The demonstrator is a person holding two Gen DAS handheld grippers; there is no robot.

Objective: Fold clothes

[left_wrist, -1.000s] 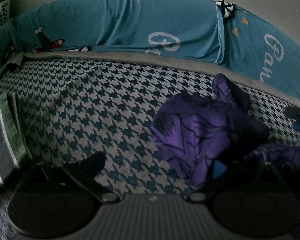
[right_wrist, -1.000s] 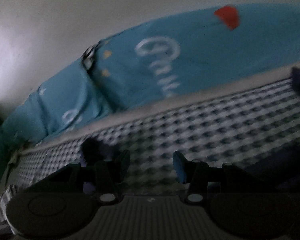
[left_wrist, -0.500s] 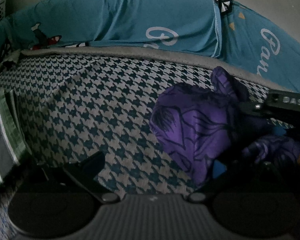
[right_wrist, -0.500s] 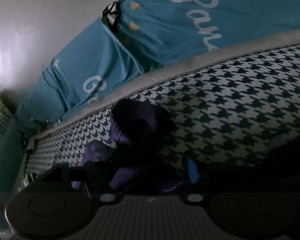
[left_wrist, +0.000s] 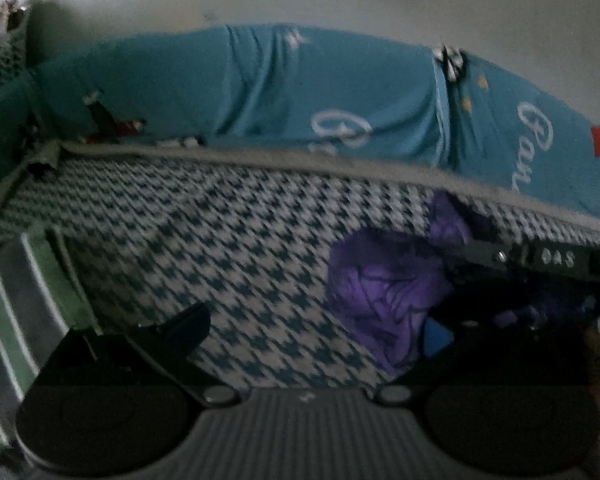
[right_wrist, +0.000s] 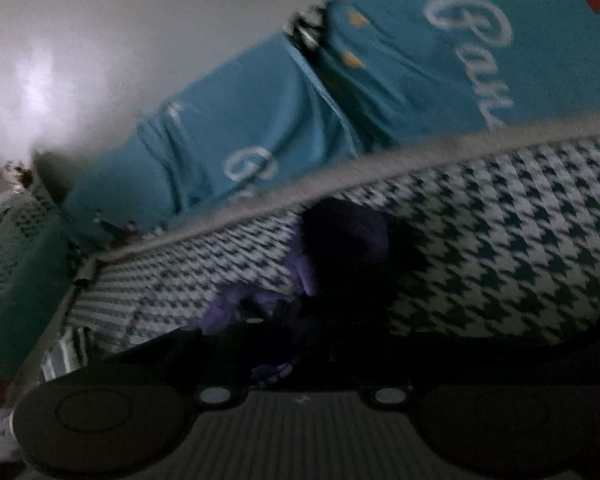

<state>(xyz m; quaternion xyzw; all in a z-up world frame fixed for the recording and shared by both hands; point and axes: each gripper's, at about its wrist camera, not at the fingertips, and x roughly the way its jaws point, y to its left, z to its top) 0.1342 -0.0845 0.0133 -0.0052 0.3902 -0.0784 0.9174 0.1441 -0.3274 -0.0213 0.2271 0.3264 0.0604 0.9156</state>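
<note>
From the left wrist, the left gripper [left_wrist: 312, 340] hangs with its jaws wide apart over the houndstooth bedspread [left_wrist: 220, 240]. Its right finger sits against the edge of the crumpled purple garment [left_wrist: 384, 296], but nothing is pinched. That garment lies bunched on the bedspread toward the right, short of the grey edging. The right gripper [left_wrist: 476, 276] reaches in from the right and lies on the purple heap. A green striped cloth [left_wrist: 8, 304] lies at the far left, and teal pillows [left_wrist: 340, 96] with white script line the back against the wall.

From the right wrist (dim and blurred), the right gripper's fingers are buried in dark purple folds [right_wrist: 340, 248]. Its jaws have just been closing, with the cloth between them, though whether they actually pinch it I cannot tell.
</note>
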